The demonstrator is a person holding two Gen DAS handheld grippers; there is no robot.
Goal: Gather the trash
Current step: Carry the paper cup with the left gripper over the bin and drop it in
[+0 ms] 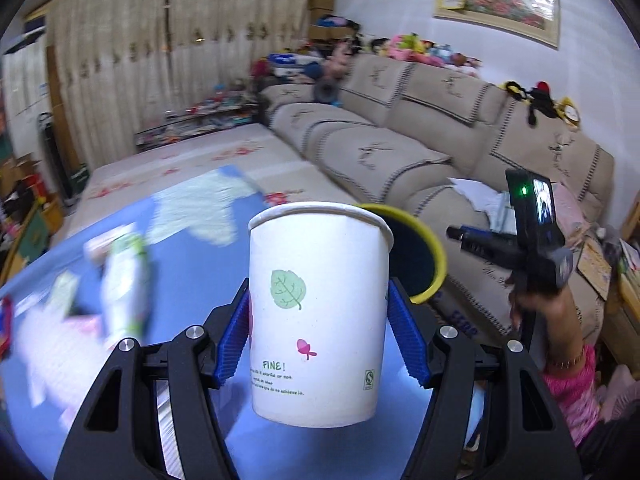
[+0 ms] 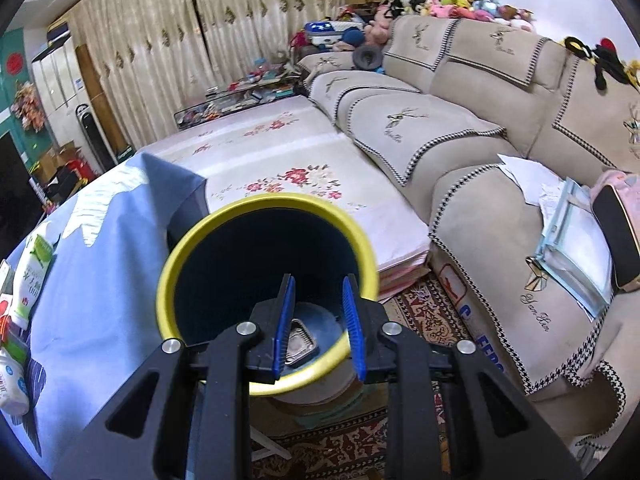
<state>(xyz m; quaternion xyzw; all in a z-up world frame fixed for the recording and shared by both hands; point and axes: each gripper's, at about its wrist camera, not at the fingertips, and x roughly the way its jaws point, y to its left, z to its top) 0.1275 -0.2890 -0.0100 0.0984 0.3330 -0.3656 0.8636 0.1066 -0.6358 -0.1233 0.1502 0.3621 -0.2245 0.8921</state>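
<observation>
1. Above the blue-clothed surface (image 1: 120, 412), left hand-held gripper (image 1: 319, 322) is clamped on a white paper cup (image 1: 318, 320).
2. Right hand-held gripper (image 2: 319, 328), empty, fingers slightly apart, over the yellow-rimmed dark bin (image 2: 224, 248), probably a foil tray (image 2: 299, 345) inside.

- A table draped in a light blue cloth (image 2: 108, 280) with white patches carries the clutter.
- A white and green soft pouch (image 2: 30, 276) lies on the cloth near its left edge; the left wrist view shows it blurred (image 1: 124, 280).
- A white plastic bottle (image 2: 10, 384) lies below the pouch at the left edge.
- A red and white packet (image 2: 3, 306) peeks in beside the pouch, too cropped to identify.
</observation>
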